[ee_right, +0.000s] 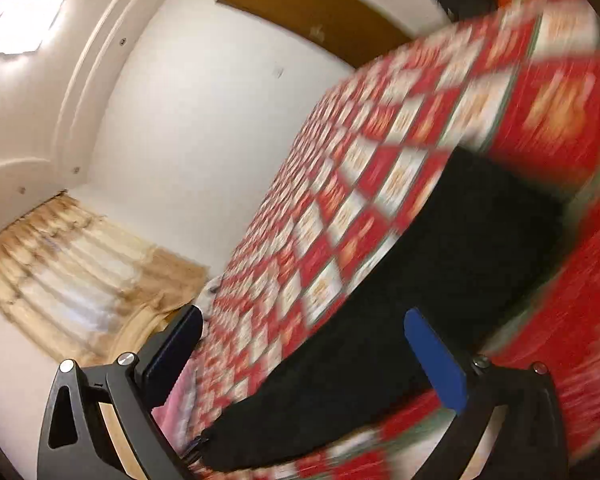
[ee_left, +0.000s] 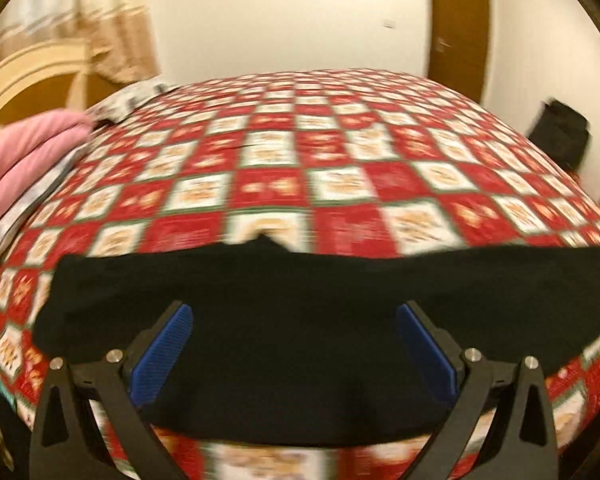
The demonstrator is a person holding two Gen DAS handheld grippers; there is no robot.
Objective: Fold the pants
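Note:
Black pants (ee_left: 300, 300) lie flat across the near side of a bed with a red and white checked cover (ee_left: 292, 152). My left gripper (ee_left: 294, 316) is open, its blue pads spread wide just above the pants' near part. In the right wrist view, strongly tilted and blurred, the pants (ee_right: 440, 280) run as a long black strip along the checked cover (ee_right: 340, 184). My right gripper (ee_right: 304, 320) is open and empty above the strip.
A pink pillow or blanket (ee_left: 24, 152) lies at the bed's left. A cream headboard (ee_left: 28, 72) and beige curtain (ee_left: 116, 40) stand behind it. A dark bag (ee_left: 560, 132) sits at the bed's far right. A brown door (ee_left: 460, 28) is in the back wall.

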